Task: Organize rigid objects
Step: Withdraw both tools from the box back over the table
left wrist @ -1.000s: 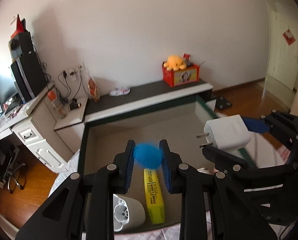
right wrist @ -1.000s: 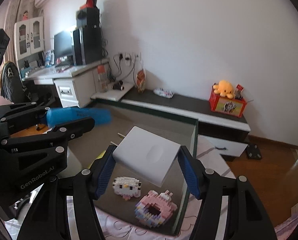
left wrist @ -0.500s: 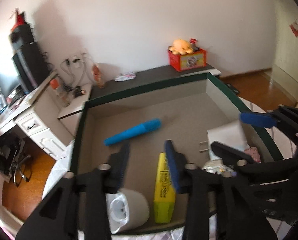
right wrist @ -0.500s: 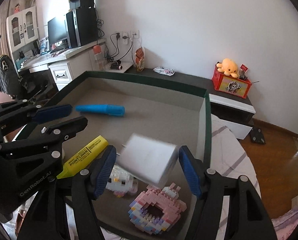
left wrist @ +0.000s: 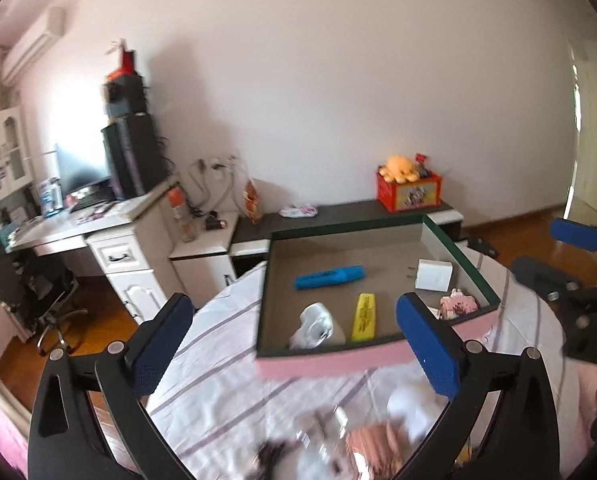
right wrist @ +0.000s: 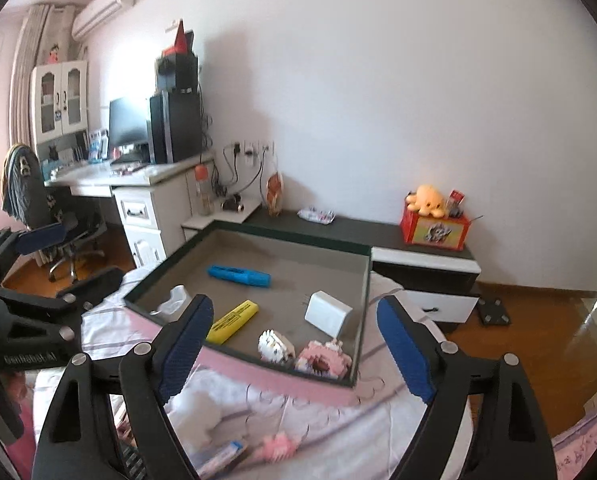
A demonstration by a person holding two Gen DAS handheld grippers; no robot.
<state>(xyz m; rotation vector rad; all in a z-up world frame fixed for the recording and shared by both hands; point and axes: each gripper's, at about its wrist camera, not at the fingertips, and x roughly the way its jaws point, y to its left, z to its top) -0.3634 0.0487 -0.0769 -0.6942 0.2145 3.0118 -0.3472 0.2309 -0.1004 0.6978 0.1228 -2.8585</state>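
A pink box with a dark green rim stands on the bed. Inside lie a blue marker, a yellow highlighter, a white charger plug, a white socket adapter, and block figures, one white and one pink. My left gripper is wide open and empty, held back above the bed. My right gripper is wide open and empty, also back from the box.
Blurred small items lie on the striped bedsheet in front of the box. Behind the bed are a white desk, an office chair, a low dark shelf and a red toy box.
Both grippers let go of their loads: the blue marker and the white charger now lie in the box. Both grippers have opened wide and pulled back and up from the box.
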